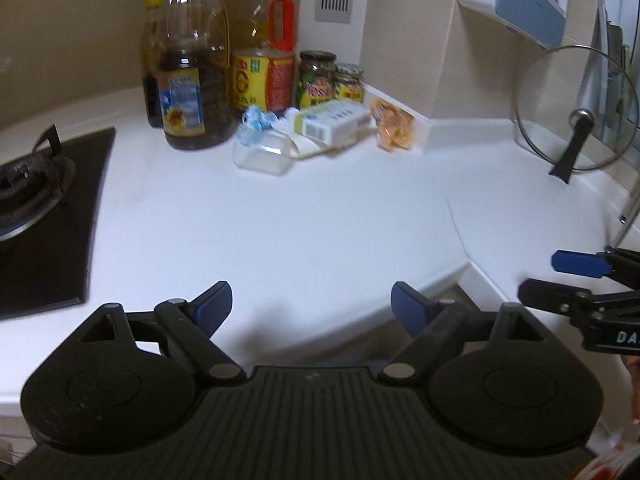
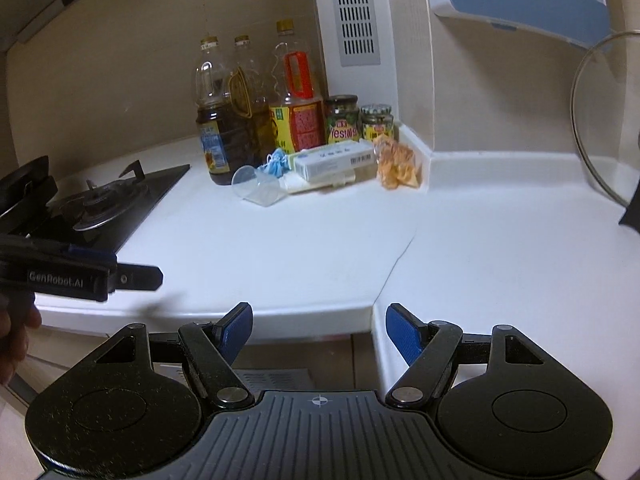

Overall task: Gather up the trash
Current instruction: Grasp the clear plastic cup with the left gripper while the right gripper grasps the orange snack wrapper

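Your left gripper [image 1: 312, 306] and right gripper [image 2: 319, 330] both stand apart, nothing between the pads, above the white L-shaped countertop [image 1: 320, 216]. The trash, a clear plastic cup [image 2: 258, 190], blue crumpled wrapper [image 2: 275, 162], white carton [image 2: 334, 164] and orange packet [image 2: 398, 168], lies at the tiled corner beside oil bottles [image 2: 216, 128]. Gas hob [image 2: 108, 204] at left.

White counter [image 1: 320, 216], black stove [image 1: 48, 216], orange wrapper [image 1: 394, 128], blue-padded black left gripper [image 1: 311, 308].

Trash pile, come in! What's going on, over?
Left gripper and right gripper open, empty. Cup, white box, orange wrapper untouched by the bottles. Counter path open.
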A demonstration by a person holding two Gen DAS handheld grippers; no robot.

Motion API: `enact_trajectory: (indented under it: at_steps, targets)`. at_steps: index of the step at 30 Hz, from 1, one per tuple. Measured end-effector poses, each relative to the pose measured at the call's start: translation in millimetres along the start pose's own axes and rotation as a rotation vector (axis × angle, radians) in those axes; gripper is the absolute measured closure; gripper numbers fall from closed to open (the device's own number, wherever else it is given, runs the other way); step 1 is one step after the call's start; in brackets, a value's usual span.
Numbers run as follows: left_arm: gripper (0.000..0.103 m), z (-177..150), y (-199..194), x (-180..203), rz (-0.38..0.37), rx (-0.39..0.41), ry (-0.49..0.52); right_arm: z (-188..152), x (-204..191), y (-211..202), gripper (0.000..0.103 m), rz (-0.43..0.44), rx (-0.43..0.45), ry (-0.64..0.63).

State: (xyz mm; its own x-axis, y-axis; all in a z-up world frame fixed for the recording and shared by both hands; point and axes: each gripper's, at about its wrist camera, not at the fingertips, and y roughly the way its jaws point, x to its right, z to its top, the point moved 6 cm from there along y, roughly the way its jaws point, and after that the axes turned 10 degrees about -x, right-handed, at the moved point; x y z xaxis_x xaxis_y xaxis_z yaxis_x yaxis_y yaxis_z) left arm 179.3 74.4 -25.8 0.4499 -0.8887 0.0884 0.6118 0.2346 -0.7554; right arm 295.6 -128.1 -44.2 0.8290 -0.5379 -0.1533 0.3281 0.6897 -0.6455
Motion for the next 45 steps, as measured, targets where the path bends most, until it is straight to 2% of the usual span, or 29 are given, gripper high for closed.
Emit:
enact_trajectory:
  at_steps: [7, 16, 25, 29, 34, 36, 45]
  targets:
    - [0.013, 32.1, 23.9, -6.4, 0.043, 0.022, 0.058, 20.1, 21.1, 13.7, 0.03, -0.027, 0.017, 0.021]
    - [0.013, 92.8, 86.7, -32.0, 0.054, 0.048, 0.143, 48.9, 35.3, 50.8, 0.03, -0.122, 0.004, 0.088]
    - [0.013, 144.7, 145.3, -47.2, -0.001, 0.06, 0.22, 85.1, 38.3, 90.3, 0.03, -0.239, 0.004, 0.192]
    - [0.016, 153.0, 165.3, -51.2, 0.001, 0.051, 0.237, 91.4, 38.5, 98.8, 0.03, -0.271, 0.002, 0.21]
    - [0.032, 155.5, 181.0, -52.4, -0.005, 0.022, 0.238, 94.4, 42.6, 116.2, 0.03, -0.263, -0.03, 0.188]
    - [0.041, 155.7, 184.8, -52.6, 0.001, 0.009, 0.229, 98.2, 45.6, 121.1, 0.03, -0.247, -0.036, 0.181]
    - [0.042, 156.3, 162.1, -53.6, -0.009, 0.023, 0.181, 126.4, 56.2, 144.3, 0.03, -0.204, -0.025, 0.096]
